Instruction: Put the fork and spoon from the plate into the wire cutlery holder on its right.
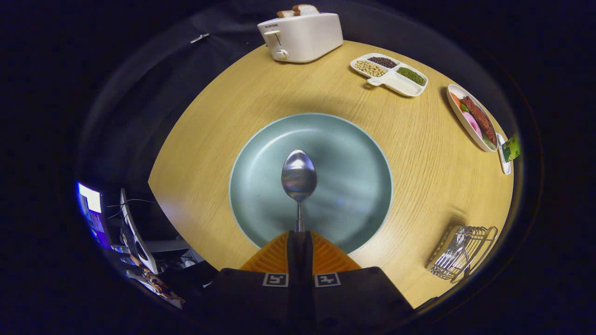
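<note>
Spoon clamped in the tongs above the plate.

The orange fingers are pressed together on the spoon's handle, its bowl pointing ahead over the middle of the blue-green plate. The wire cutlery holder stands to the right near the round surface's edge, well apart from the plate — bare wood lies between them (something metal sits inside it; whether it is the fork is unclear). Farther off stand a toaster, a divided bean tray and a food dish at the far rim.
</note>
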Demonstrator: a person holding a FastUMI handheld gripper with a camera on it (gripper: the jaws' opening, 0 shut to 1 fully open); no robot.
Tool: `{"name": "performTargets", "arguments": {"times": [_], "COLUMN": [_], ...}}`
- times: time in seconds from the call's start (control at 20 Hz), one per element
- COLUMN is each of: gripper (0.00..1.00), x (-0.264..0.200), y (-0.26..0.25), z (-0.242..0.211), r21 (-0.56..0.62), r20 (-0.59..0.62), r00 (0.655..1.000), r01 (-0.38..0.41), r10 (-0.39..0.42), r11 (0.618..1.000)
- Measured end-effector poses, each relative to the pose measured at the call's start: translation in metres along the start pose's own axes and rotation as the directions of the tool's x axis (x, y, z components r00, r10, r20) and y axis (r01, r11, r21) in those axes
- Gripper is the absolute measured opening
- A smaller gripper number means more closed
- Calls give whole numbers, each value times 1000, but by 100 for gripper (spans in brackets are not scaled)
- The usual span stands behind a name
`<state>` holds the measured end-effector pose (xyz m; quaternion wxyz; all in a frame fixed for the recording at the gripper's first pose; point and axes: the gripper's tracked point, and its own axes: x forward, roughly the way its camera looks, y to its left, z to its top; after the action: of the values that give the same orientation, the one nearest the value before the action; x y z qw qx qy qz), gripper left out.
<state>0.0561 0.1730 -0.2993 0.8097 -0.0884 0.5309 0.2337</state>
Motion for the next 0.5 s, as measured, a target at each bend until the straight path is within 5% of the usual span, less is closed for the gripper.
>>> {"name": "performTargets", "arguments": {"times": [0.5], "gripper": [5], "x": [-92], "y": [-27], "z": [-5], "r21": [104], "r20": [54], "r00": [994], "r01": [-95], "r10": [90], "r11": [990]}}
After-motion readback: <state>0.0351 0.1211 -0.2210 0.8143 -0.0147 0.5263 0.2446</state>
